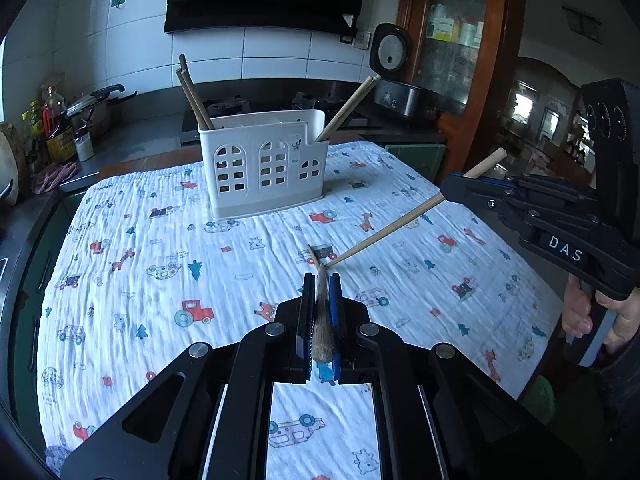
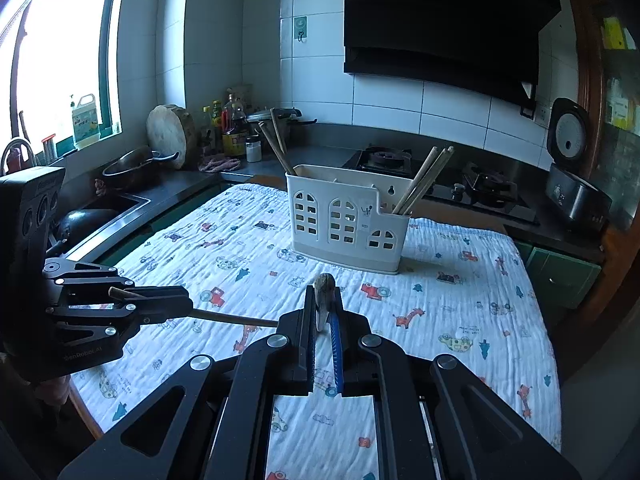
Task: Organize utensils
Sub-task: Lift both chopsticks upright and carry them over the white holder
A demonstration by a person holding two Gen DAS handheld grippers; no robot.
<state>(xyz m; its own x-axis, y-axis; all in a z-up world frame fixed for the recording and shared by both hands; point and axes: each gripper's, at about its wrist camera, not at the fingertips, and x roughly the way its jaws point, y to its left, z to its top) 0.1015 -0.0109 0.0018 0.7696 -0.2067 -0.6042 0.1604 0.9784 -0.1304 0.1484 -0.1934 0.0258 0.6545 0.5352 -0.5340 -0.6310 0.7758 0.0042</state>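
A white utensil holder [image 1: 260, 160] [image 2: 344, 220] stands upright at the far side of the cloth-covered table. Wooden chopsticks lean out of its left end [image 1: 194, 96] and out of its right end [image 1: 348, 108]. My left gripper [image 1: 322, 280] is shut on a wooden chopstick [image 1: 322, 320] that lies along its fingers above the cloth. My right gripper [image 2: 324, 292] is shut on another chopstick [image 2: 324, 282], seen end-on. In the left wrist view the right gripper [image 1: 452, 186] enters from the right, its chopstick [image 1: 384, 236] slanting down towards the left one's tip. Both are short of the holder.
A cartoon-print cloth [image 1: 160, 264] covers the table. A dark counter runs behind with a stove [image 2: 384, 158], a rice cooker [image 2: 576, 196], bottles [image 2: 232, 128], a pan [image 2: 136, 162] and a sink [image 2: 116, 204]. A wooden cabinet [image 1: 460, 40] stands at the right.
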